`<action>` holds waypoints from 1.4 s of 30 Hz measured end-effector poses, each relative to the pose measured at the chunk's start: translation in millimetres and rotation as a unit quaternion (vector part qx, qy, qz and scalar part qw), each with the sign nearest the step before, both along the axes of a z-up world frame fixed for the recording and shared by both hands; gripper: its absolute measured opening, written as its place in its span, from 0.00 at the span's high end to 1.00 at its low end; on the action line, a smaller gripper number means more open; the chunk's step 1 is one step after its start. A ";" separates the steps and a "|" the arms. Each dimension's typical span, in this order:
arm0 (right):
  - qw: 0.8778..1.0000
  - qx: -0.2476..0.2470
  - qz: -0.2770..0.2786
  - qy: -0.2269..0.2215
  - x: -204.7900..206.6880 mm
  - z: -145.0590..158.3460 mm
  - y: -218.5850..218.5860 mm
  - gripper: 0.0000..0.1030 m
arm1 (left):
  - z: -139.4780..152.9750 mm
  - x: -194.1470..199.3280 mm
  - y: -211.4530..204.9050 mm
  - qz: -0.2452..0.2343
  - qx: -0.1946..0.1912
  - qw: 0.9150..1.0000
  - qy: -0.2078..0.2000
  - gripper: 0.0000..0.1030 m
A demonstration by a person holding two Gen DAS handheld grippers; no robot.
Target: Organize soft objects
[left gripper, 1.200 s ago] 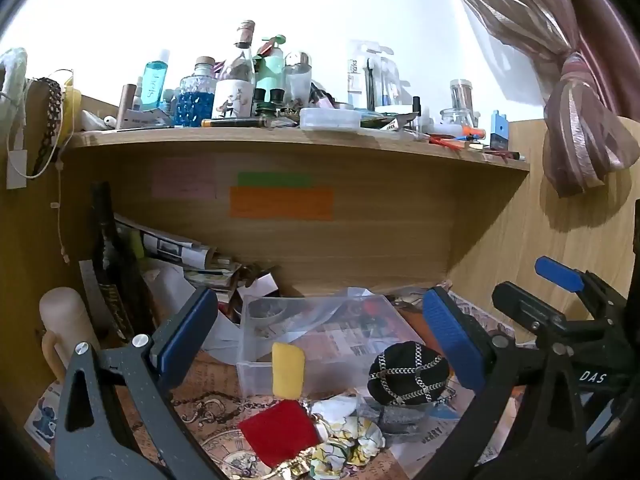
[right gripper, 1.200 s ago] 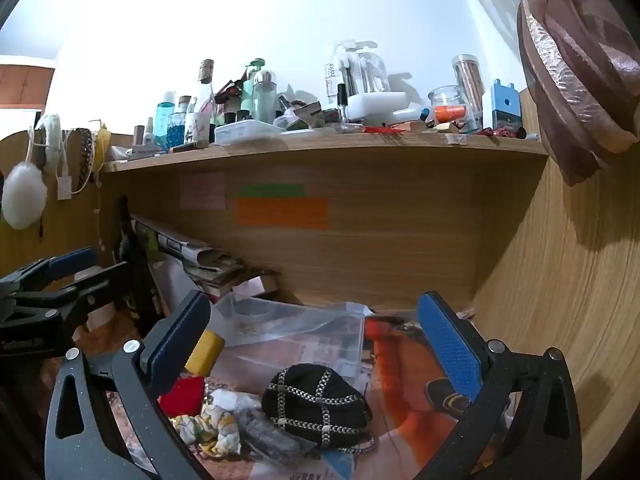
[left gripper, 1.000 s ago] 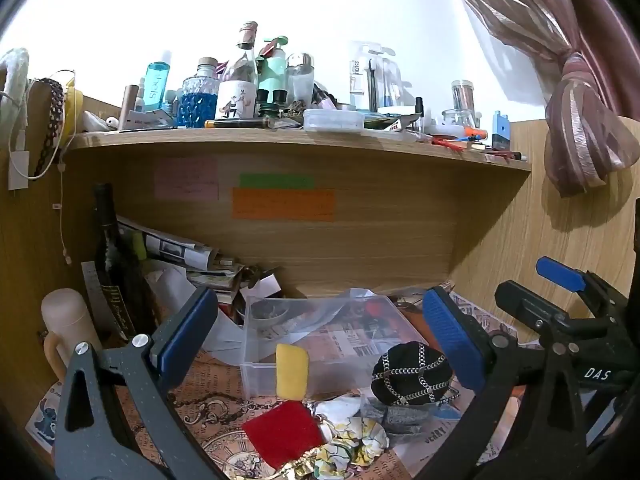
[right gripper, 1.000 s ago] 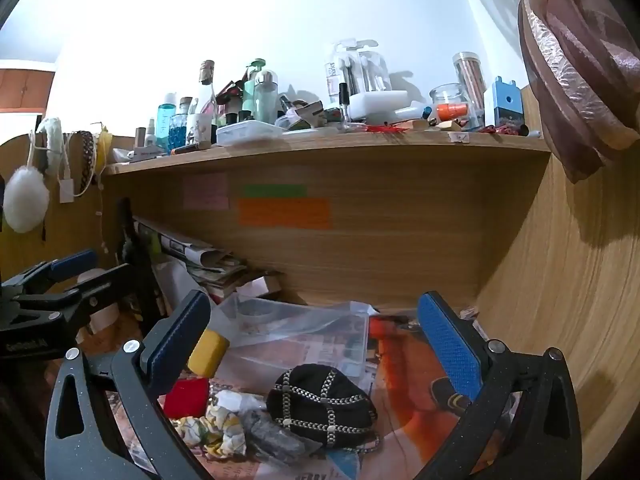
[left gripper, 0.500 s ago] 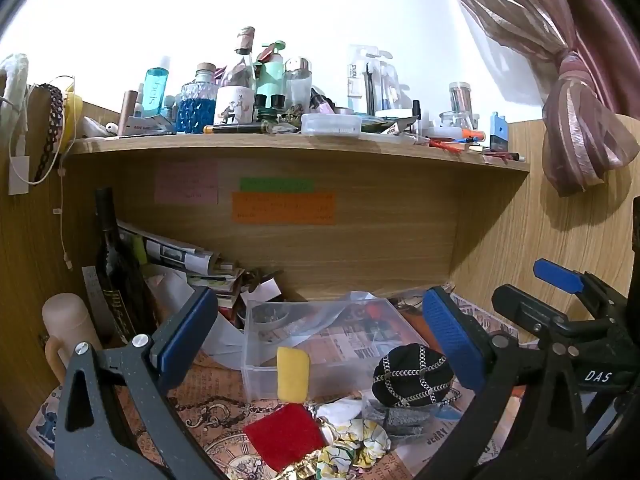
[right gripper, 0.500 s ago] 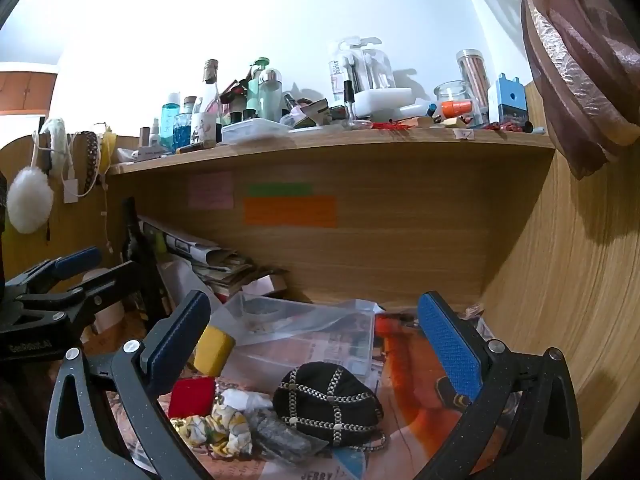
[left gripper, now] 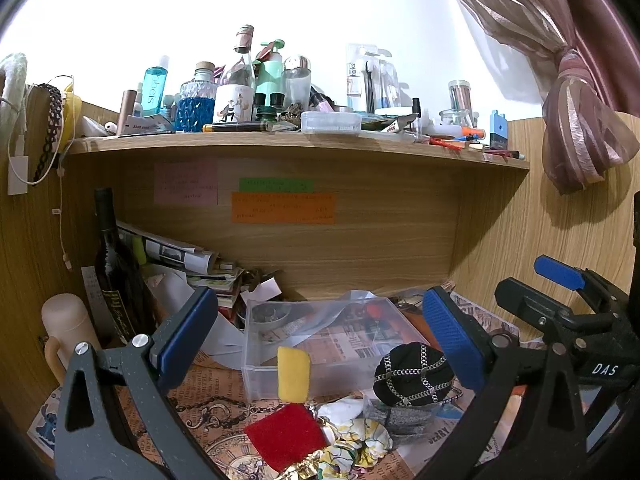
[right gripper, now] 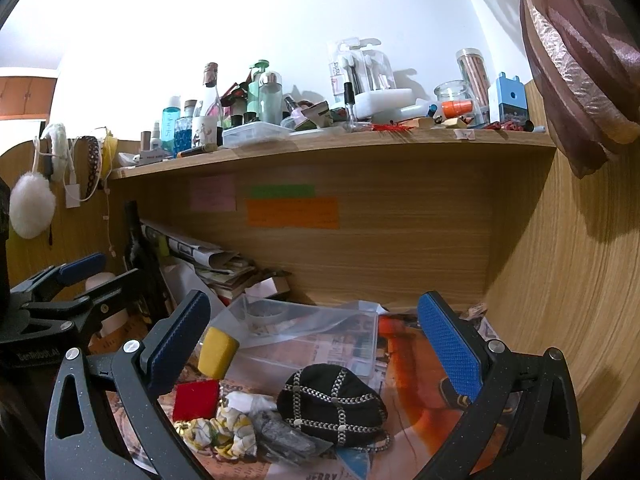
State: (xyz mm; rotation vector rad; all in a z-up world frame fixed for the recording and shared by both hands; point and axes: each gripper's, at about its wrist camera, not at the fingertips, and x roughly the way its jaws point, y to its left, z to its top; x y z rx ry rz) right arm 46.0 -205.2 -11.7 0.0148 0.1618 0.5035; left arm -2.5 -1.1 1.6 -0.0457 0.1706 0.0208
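Hovering released, left tool and right tool have edged slightly nearer black chain-netted soft pouch beside clear plastic bin on worktop; nothing grasped yet.

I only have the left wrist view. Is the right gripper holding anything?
Observer: No. The right wrist view shows the right gripper with its jaws wide apart and empty. The black chain-netted cap lies below, between them.
Operator: What's right of the cap? It's blocked for me.
Observer: Mostly orange printed paper, lying flat and reaching toward the wooden side wall.
Operator: Anything soft further left, outside my frame?
Observer: A white fluffy pompom hangs on the left panel.
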 end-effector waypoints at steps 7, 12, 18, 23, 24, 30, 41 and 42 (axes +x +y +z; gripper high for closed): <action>1.000 0.002 0.002 0.003 1.2 -0.7 -1.0 0.00 | -0.3 0.1 0.1 0.000 0.001 1.000 0.000 0.00; 1.000 0.003 0.003 0.003 0.8 0.0 -1.2 0.00 | -0.1 0.2 0.3 -0.001 0.001 1.000 0.000 0.00; 1.000 0.005 0.004 0.001 -1.0 0.8 -0.1 0.00 | -0.4 0.0 0.0 -0.001 0.001 1.000 0.000 0.00; 1.000 0.006 0.004 0.000 -2.3 1.1 -0.9 0.00 | -0.3 0.3 0.2 -0.001 0.000 1.000 0.000 0.00; 1.000 0.006 0.004 0.000 -2.1 1.2 -1.0 0.00 | -0.7 0.6 0.7 -0.002 0.001 1.000 -0.001 0.00; 1.000 0.006 0.006 0.000 -2.5 1.3 -0.9 0.00 | -2.0 1.3 2.0 -0.002 0.002 1.000 -0.002 0.00; 1.000 0.006 0.007 0.003 -2.0 1.6 0.9 0.00 | -1.9 1.5 1.5 -0.002 0.000 1.000 -0.002 0.00; 1.000 0.005 0.008 0.003 -2.0 1.7 1.6 0.00 | -2.0 1.5 1.5 -0.002 0.000 1.000 -0.002 0.00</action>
